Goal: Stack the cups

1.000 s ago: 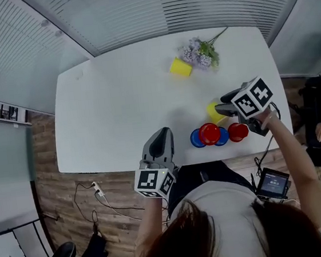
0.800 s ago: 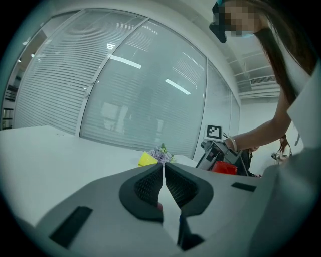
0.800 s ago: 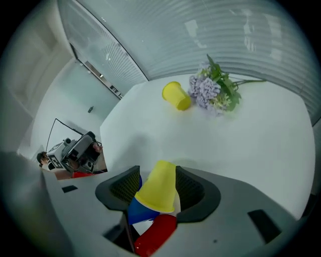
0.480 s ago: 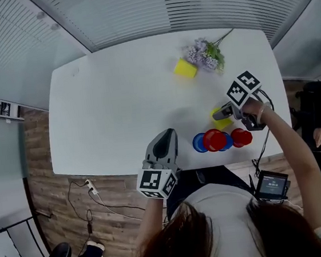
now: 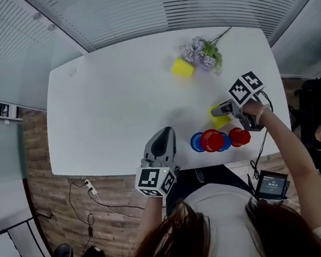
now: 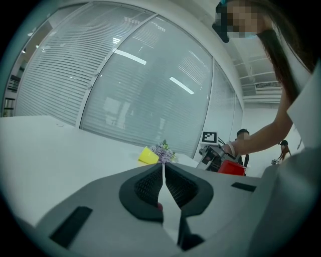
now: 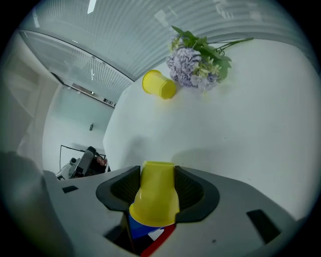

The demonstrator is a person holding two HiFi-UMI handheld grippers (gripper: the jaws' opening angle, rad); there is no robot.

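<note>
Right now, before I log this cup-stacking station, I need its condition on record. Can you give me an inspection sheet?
Surface: white table, cups grouped at its near right edge.
Job's things: yellow cup between the right tool's pads; second yellow cup on its side; blue cups and red cups in a row.
Clutter: flower sprig beside the fallen cup.
Grippers: left tool shut, empty; right tool jaws have just been closing, pads on the yellow cup.
Cables: cords and power strip on the floor.
Surroundings: window blinds, wood floor.
</note>
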